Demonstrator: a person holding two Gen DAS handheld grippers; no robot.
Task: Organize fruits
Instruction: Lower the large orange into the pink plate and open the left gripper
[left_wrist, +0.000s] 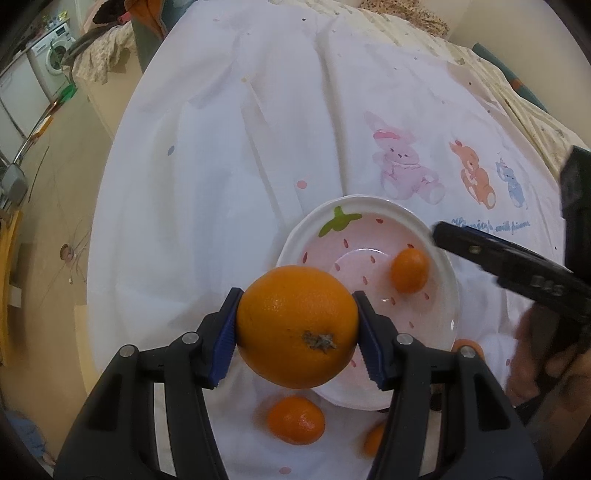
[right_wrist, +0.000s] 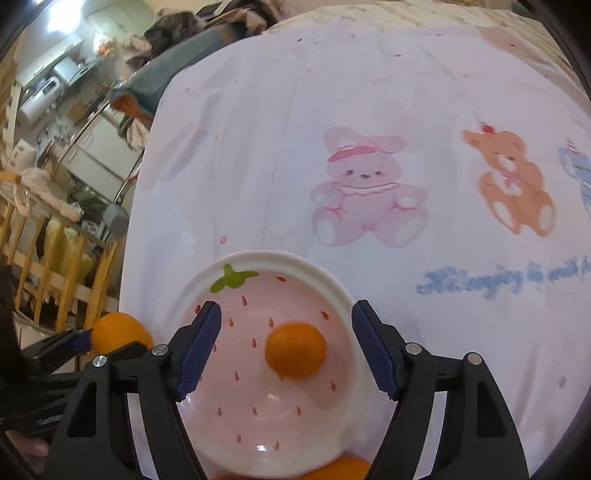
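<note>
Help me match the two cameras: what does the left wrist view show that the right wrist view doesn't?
Only the left wrist view shows the big orange's stem end and a small mandarin on the cloth. Only the right wrist view shows the right gripper open above the bowl. Both share the strawberry bowl, the mandarin in it, and the left gripper holding the big orange.

The bowl (right_wrist: 334, 291) is coloured white and pink, patterned with red seeds and a green stem. The cloth (left_wrist: 229, 155) is printed with pastel animals; orange fruit (left_wrist: 297, 325) is seen.
</note>
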